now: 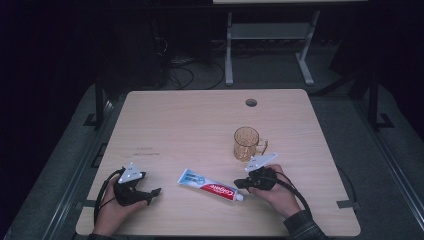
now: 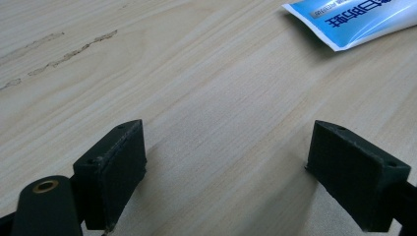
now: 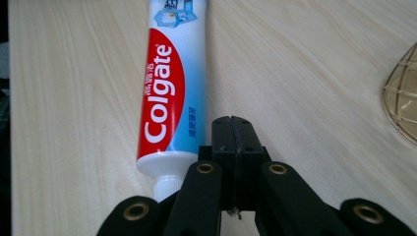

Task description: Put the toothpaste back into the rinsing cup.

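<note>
From the high view I see the pale wood-grain counter [image 1: 200, 120] with a red, white and blue Colgate toothpaste tube [image 1: 210, 185] lying flat near its front edge, cap end toward my right hand. My right tool [image 1: 241, 183] sits just beside that cap end, its tip pointing at the tube, and an amber transparent glass mug with a handle [image 1: 247, 143] stands upright just behind it. My left tool [image 1: 152, 192] rests low near the front left of the counter, apart from the tube's flat blue tail. In the left gripper view the left tool [image 2: 226, 162] has its two black jaws standing wide with only bare counter [image 2: 98, 73] between them, and the tube's crimped blue end [image 2: 351, 22] lies at the top right, clear of both jaws. In the right gripper view the right tool [image 3: 233, 129] has its jaws pressed together with nothing between them, lying alongside the tube [image 3: 169, 83] near its white cap; the mug's amber edge [image 3: 403, 105] shows at the right.
</note>
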Action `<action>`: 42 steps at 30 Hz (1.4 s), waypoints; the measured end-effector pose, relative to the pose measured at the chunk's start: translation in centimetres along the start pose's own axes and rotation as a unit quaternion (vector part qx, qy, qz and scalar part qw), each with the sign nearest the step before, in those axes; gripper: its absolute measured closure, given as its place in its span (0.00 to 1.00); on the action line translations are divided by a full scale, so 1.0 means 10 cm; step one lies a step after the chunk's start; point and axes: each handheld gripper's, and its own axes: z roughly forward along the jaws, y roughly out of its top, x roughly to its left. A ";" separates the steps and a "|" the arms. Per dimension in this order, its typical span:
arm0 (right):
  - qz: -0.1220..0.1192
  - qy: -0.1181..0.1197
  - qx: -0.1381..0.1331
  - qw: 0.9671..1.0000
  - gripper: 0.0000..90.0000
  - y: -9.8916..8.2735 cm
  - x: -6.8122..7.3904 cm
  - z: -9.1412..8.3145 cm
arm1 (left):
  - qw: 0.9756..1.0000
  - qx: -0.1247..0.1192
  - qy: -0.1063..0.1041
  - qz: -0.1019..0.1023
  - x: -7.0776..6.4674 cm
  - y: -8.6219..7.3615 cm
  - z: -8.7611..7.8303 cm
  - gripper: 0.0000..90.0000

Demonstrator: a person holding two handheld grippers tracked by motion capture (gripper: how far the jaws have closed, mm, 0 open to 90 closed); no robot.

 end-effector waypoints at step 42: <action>0.017 -0.018 -0.001 1.000 0.60 0.16 0.17 0.03 | 1.000 0.000 0.000 0.000 0.00 0.00 0.00 0.15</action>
